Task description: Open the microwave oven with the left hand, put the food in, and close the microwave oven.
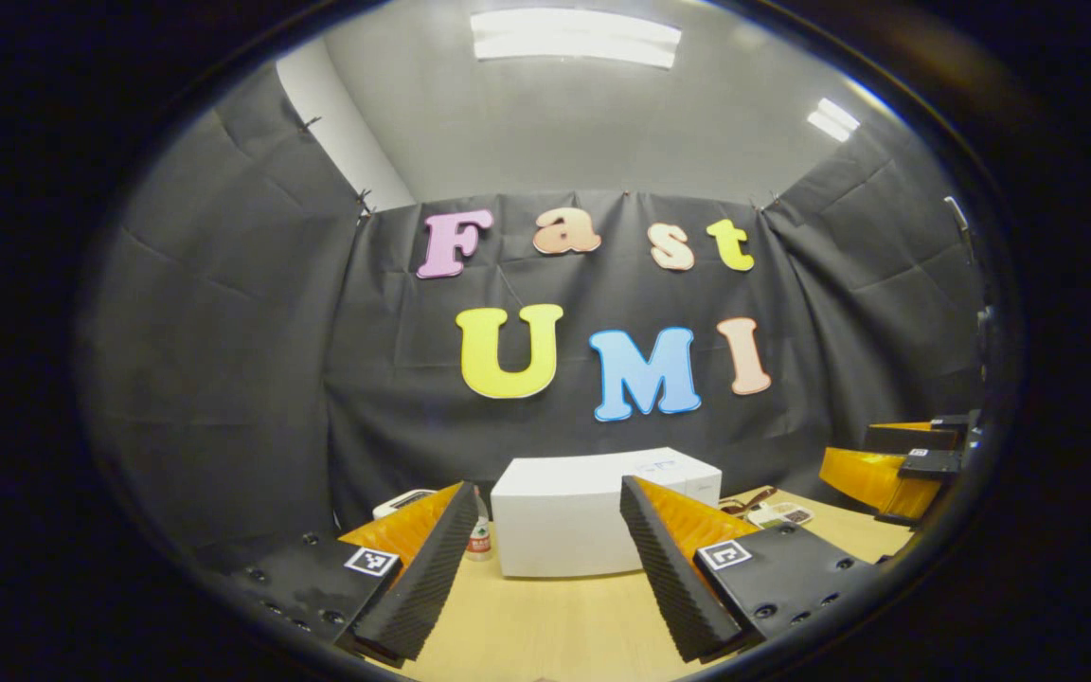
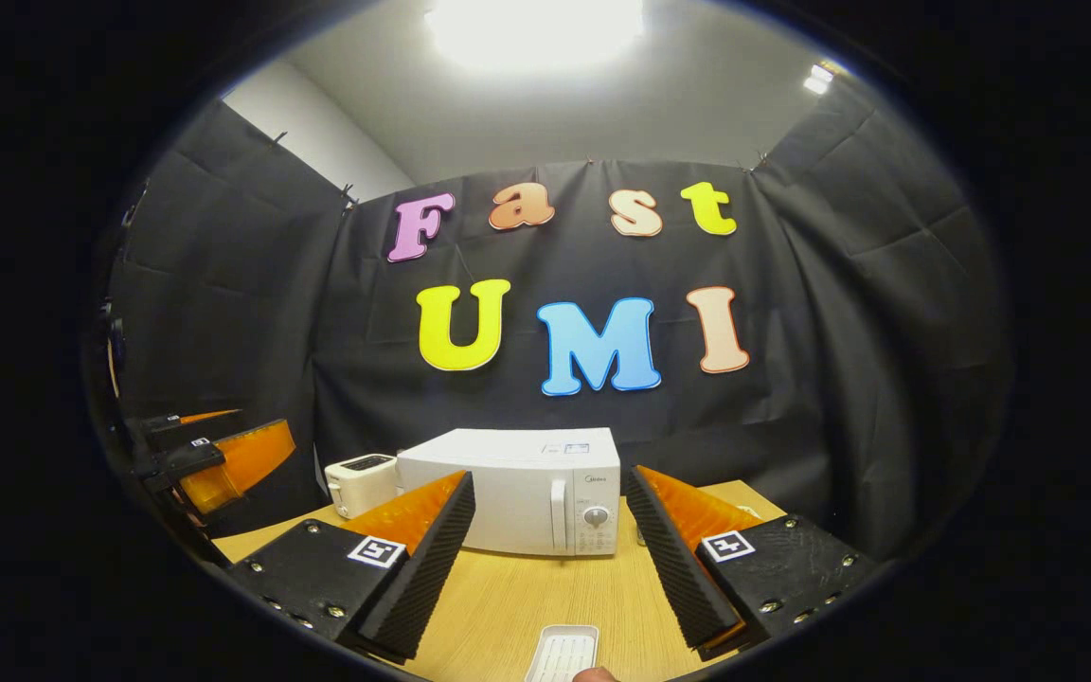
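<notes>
So the microwave (image 2: 517, 493) sits toward the back of the wooden table (image 2: 508, 606), door shut, with its vertical handle (image 2: 559, 514) and control panel on the side nearer the right gripper view's middle. A shut door fits 2 stories: food not in there so far, or food in and the door closed again, can't call it from this alone. That said, a small white tray (image 2: 563, 654) lies on the table in front of the microwave, close to the camera, with something rounded just at its near edge that I can't make out.

Left of the microwave there's a white toaster (image 2: 361, 483), and a little bottle (image 1: 479, 538) stands just beside the microwave's left corner in the left gripper view.

Left gripper (image 1: 545, 559): fingers spread wide, holding nothing, pointed straight at the microwave's blank side, so the handle lies off toward its right. Right gripper (image 2: 555, 559): also wide open and empty, with the handle dead ahead between its fingers. So the right one looks squarer to the handle, though the task wants the left.
</notes>
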A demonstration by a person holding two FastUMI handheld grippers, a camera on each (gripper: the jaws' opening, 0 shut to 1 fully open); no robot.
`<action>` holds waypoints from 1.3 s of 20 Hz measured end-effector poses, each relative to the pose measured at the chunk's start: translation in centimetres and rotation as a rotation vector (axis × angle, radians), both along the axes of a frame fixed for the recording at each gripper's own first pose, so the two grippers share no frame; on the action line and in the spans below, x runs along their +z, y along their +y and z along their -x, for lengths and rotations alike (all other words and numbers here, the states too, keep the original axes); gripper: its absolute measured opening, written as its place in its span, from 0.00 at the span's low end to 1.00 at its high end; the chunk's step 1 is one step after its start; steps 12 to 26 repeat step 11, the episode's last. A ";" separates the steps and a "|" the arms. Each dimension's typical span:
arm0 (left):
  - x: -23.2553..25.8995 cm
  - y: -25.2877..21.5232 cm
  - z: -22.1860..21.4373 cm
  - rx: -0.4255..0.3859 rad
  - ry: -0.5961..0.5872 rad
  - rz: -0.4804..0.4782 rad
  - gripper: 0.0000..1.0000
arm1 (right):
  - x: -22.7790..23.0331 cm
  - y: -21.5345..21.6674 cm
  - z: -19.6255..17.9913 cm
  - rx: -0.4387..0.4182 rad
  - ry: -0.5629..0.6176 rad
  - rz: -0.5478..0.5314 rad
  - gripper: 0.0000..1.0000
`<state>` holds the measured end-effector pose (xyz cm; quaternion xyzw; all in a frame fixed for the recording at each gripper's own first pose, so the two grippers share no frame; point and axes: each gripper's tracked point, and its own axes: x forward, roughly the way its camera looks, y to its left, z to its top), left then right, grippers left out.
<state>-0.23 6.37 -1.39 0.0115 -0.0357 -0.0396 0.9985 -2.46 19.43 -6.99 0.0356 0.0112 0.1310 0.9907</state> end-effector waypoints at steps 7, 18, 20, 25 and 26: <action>0.6 1.1 0.7 0.011 -0.022 -0.018 1.00 | 0.5 1.1 0.5 0.011 -0.021 0.001 0.98; 1.3 1.0 0.6 0.003 -0.037 -0.020 1.00 | 1.0 1.7 0.6 0.021 -0.037 0.005 0.98; 1.3 1.0 0.6 0.003 -0.037 -0.020 1.00 | 1.0 1.7 0.6 0.021 -0.037 0.005 0.98; 1.3 1.0 0.6 0.003 -0.037 -0.020 1.00 | 1.0 1.7 0.6 0.021 -0.037 0.005 0.98; 1.3 1.0 0.6 0.003 -0.037 -0.020 1.00 | 1.0 1.7 0.6 0.021 -0.037 0.005 0.98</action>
